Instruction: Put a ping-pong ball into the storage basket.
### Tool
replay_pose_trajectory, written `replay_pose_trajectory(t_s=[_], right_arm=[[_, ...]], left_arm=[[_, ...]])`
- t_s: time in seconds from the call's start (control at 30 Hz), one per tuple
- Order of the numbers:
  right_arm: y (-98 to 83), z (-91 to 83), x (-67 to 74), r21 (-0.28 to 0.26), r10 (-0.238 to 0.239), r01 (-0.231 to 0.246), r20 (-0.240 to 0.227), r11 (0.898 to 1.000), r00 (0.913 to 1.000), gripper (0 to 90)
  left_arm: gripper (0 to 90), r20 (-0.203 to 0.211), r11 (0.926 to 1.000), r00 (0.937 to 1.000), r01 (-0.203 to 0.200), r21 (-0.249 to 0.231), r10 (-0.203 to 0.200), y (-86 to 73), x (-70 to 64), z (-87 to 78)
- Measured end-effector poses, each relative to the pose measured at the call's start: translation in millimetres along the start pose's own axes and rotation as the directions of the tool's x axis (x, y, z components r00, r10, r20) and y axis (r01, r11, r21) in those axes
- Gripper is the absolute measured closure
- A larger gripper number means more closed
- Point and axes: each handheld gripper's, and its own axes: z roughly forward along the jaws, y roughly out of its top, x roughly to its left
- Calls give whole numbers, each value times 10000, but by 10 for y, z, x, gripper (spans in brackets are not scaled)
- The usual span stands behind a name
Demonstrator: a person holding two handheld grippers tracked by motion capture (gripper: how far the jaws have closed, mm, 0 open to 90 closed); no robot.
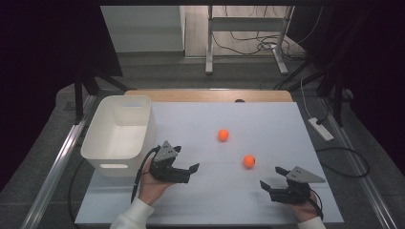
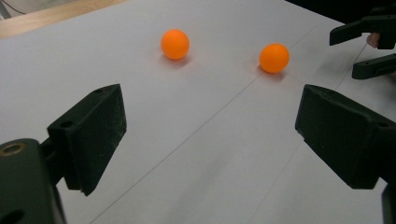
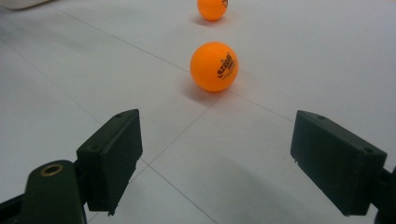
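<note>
While both grippers hung low near the table's (image 1: 200, 210) front edge, 2 orange ping-pong balls sat mid-table, apart, w/ bare white surface all round. Nearer ball (image 1: 249, 161) lay just ahead of the right gripper (image 1: 276, 182), jaws spread wide, nothing held. Farther ball (image 1: 223, 135) sat beyond it. Left gripper (image 1: 187, 172), also wide and empty, was beside 1 white bin (image 1: 101, 143) at the left edge.
</note>
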Motion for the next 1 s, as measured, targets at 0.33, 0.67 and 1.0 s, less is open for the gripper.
replay_pose_trajectory(t_s=[0.33, 0.67, 1.0], right_arm=[[-2, -1, 1, 18, -10, 10, 27, 10000, 10000, 168], [0, 0, 0, 14, -34, 34, 29, 10000, 10000, 167], [-1, 3, -3, 27, -49, 49, 61, 10000, 10000, 167]], left_arm=[[97, 79, 9998, 10000, -39, 172, 38, 82, 4, 101], [97, 62, 9994, 9999, -96, 345, 94, 136, 27, 196], [98, 131, 9994, 9999, -61, 344, 57, 212, 48, 312]])
